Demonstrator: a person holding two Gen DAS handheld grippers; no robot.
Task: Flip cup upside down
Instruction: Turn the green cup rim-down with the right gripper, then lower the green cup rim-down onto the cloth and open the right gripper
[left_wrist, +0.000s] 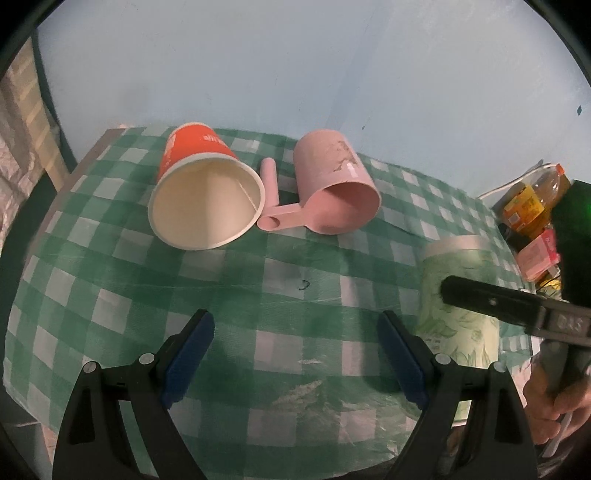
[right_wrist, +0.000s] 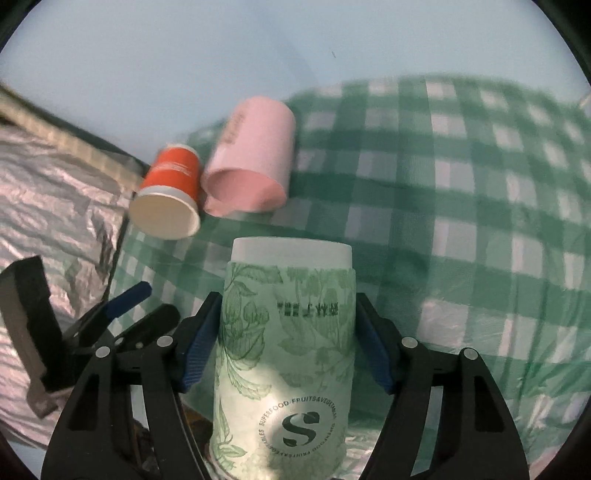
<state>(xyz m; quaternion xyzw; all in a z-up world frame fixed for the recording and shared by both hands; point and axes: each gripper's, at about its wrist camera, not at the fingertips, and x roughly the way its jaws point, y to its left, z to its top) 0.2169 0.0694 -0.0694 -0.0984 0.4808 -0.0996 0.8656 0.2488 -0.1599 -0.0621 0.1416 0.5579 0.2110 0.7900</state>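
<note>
Your right hand-held gripper (right_wrist: 286, 345) sits nearest the lens, its blue pads (right_wrist: 194, 354) pressed against both sides of the green leaf-print cup (right_wrist: 286, 354), which fills the 6 o'clock half of the right wrist view. That cup shows its print upside down, with a white band at the far end and a round "S" logo close to the lens. Whether it rests on the surface or hangs just above it, you cannot tell from here. In the left wrist view the same cup (left_wrist: 458, 317) appears at 4 o'clock with one black finger (left_wrist: 491, 301) of your right gripper across it.

Your left hand-held gripper (left_wrist: 297, 354) is spread wide with nothing between its blue pads (left_wrist: 188, 360), hovering over the green checked cloth (left_wrist: 258, 295) that covers the surface.

Farther out, toward 11 o'clock in the left wrist view, an orange paper cup (left_wrist: 199, 184) lies on its side with its white mouth turned toward you. Just beside it at 12 o'clock lies a pink mug (left_wrist: 332, 184), also on its side, its handle (left_wrist: 271, 195) touching the orange cup's rim. A pale blue wall (left_wrist: 295, 66) rises behind them. At 3 o'clock, a bottle (left_wrist: 546, 184) and small packages (left_wrist: 537, 254) are crowded together at the far edge of the view.
</note>
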